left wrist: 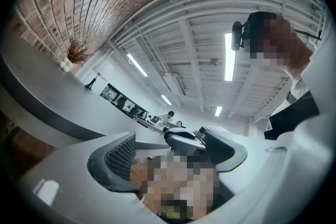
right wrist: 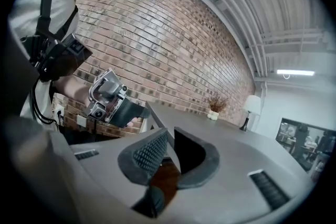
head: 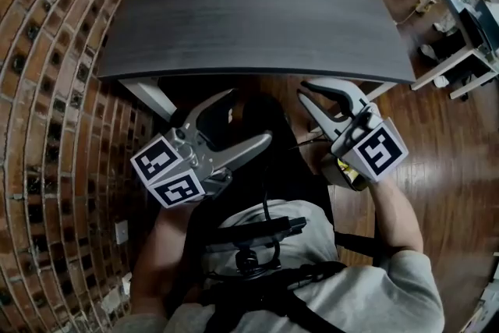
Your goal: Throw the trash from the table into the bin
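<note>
Head view: looking steeply down on a dark desk (head: 257,4) set against a brick wall (head: 54,51), above a wood floor (head: 452,160). Holding the left tool (head: 249,117) just short of the near desk edge, jaws well apart and clamped on nothing. Holding the right tool (head: 304,91) close beside it, jaws drawn together with nothing between, as seen plainly in the right gripper view. Cannot make out trash or bin in any view.
</note>
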A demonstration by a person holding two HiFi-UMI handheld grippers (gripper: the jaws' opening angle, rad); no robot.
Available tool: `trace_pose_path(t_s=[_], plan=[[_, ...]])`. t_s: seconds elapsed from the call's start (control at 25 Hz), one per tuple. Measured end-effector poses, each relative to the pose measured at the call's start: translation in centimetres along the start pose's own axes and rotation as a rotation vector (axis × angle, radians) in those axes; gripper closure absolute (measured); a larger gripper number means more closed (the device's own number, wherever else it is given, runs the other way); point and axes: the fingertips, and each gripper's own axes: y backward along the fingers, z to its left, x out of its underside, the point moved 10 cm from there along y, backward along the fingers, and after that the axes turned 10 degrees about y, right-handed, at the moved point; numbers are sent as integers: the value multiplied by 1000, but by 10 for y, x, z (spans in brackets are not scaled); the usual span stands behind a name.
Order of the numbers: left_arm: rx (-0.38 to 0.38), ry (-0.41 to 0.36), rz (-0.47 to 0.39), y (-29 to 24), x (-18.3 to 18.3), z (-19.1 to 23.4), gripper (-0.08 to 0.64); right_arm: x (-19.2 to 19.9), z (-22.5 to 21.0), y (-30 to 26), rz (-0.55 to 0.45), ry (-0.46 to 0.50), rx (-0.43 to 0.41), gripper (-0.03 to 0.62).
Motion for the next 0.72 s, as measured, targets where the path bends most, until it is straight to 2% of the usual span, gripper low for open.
trace_pose_path(t_s=[0.4, 0.72], plan=[[12, 11, 21, -10, 6, 0, 161, 6, 2, 12, 56, -4, 9, 552], [12, 9, 24, -12, 5, 1, 161, 7, 2, 12, 61, 2, 6, 552]])
